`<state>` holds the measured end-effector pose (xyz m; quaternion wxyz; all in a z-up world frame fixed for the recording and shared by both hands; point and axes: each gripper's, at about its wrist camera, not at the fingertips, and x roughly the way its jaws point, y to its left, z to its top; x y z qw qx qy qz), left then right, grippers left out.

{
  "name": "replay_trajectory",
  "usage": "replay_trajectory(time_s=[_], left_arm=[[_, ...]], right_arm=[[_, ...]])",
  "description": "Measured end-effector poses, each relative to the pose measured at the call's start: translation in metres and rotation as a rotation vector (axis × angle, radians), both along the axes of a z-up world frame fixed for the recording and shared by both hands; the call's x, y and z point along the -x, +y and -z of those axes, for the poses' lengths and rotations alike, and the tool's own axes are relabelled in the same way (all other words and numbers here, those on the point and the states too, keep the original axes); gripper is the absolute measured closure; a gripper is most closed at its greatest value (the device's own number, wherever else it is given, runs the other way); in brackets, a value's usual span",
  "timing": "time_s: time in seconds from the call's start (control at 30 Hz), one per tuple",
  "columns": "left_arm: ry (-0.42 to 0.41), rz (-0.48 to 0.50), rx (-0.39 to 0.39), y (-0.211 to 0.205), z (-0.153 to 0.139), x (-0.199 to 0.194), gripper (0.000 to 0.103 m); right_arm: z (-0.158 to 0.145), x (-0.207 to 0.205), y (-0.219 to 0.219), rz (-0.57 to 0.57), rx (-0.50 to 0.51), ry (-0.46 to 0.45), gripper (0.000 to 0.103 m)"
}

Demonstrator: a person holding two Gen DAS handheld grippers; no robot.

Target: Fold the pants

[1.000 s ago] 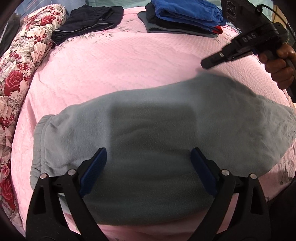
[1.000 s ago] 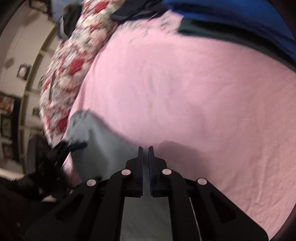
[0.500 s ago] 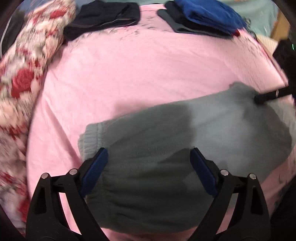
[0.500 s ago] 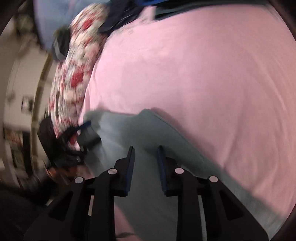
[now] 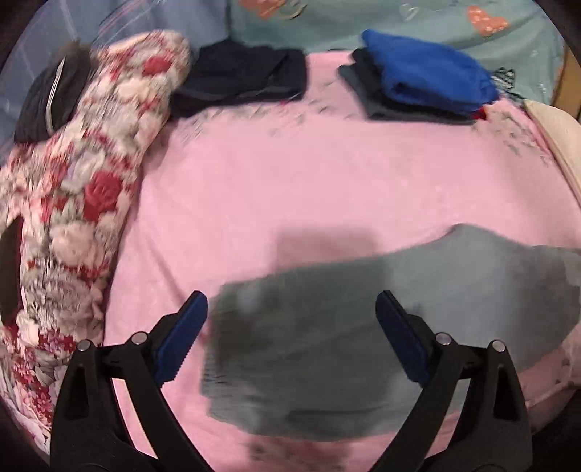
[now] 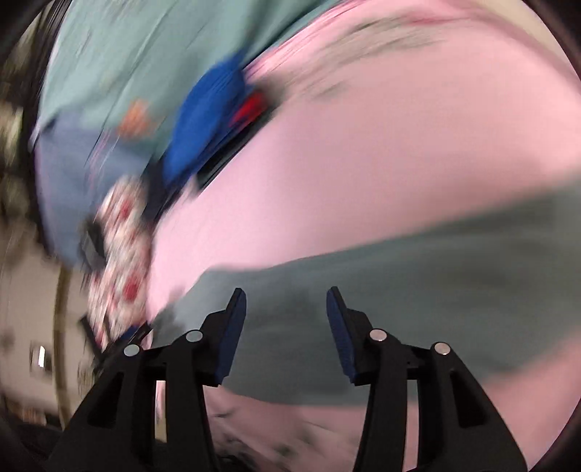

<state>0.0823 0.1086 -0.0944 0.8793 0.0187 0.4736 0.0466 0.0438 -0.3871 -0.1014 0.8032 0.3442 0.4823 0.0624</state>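
Grey fleece pants lie folded on the pink bedspread, near its front edge. My left gripper hovers above them, wide open, with nothing between its blue pads. In the blurred right wrist view the same grey pants stretch across the lower half. My right gripper hangs over them with its jaws opening and nothing pinched between them. Neither gripper shows in the other's view.
A floral quilt roll runs along the bed's left side. At the back lie dark folded pants and a stack topped with a blue garment. A teal sheet hangs behind. The bed's right edge curves down.
My left gripper has lifted and pulled back from the pants, which now look smaller and further right. My right gripper opened from shut, swung across the bed and rolled, and left the left wrist view.
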Motion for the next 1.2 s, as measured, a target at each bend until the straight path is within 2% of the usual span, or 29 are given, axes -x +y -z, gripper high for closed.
replay_trajectory(time_s=[0.1, 0.17, 0.2, 0.33, 0.5, 0.57, 0.63, 0.73, 0.83, 0.9, 0.93, 0.97, 1.03, 1.1, 1.2], left_arm=[[-0.008, 0.078, 0.059, -0.056, -0.012, -0.006, 0.008], [0.009, 0.134, 0.118, -0.094, -0.015, -0.008, 0.008], [0.022, 0.177, 0.150, -0.120, -0.017, -0.010, 0.008], [0.045, 0.318, 0.180, -0.207, -0.022, -0.007, 0.008], [0.035, 0.495, 0.091, -0.291, -0.033, 0.007, 0.008], [0.037, 0.517, 0.057, -0.303, -0.035, 0.006, 0.008], [0.047, 0.511, 0.052, -0.315, -0.037, 0.007, 0.008], [0.076, 0.475, 0.058, -0.321, -0.036, -0.001, 0.008], [0.098, 0.443, 0.070, -0.319, -0.033, -0.009, 0.008], [0.101, 0.431, 0.072, -0.322, -0.033, -0.011, 0.008], [0.102, 0.428, 0.071, -0.323, -0.033, -0.011, 0.008], [0.104, 0.425, 0.068, -0.324, -0.033, -0.011, 0.008], [0.110, 0.420, 0.065, -0.326, -0.031, -0.011, 0.008], [0.119, 0.416, 0.063, -0.327, -0.029, -0.011, 0.008], [0.117, 0.419, 0.051, -0.326, -0.030, -0.009, 0.008]], right_arm=[[-0.007, 0.044, -0.077, 0.236, 0.048, -0.010, 0.056], [-0.011, 0.061, -0.116, 0.333, 0.104, -0.025, 0.056], [-0.013, 0.070, -0.121, 0.354, 0.132, -0.030, 0.056], [-0.002, 0.073, -0.138, 0.348, 0.261, -0.020, 0.056], [0.019, 0.056, -0.147, 0.261, 0.269, -0.019, 0.056], [0.026, 0.051, -0.156, 0.254, 0.303, 0.000, 0.056], [0.029, 0.050, -0.159, 0.254, 0.282, -0.016, 0.056], [0.034, 0.047, -0.157, 0.190, 0.231, -0.014, 0.057], [0.035, 0.042, -0.146, 0.112, 0.243, -0.005, 0.064], [0.040, 0.043, -0.149, 0.092, 0.151, -0.015, 0.073], [0.045, 0.045, -0.155, 0.125, 0.122, -0.010, 0.074], [0.047, 0.046, -0.159, 0.157, 0.096, -0.011, 0.081], [0.049, 0.048, -0.167, 0.245, 0.031, -0.013, 0.082], [0.051, 0.043, -0.167, 0.265, 0.010, 0.000, 0.082], [0.053, 0.042, -0.170, 0.292, -0.016, 0.005, 0.088]])
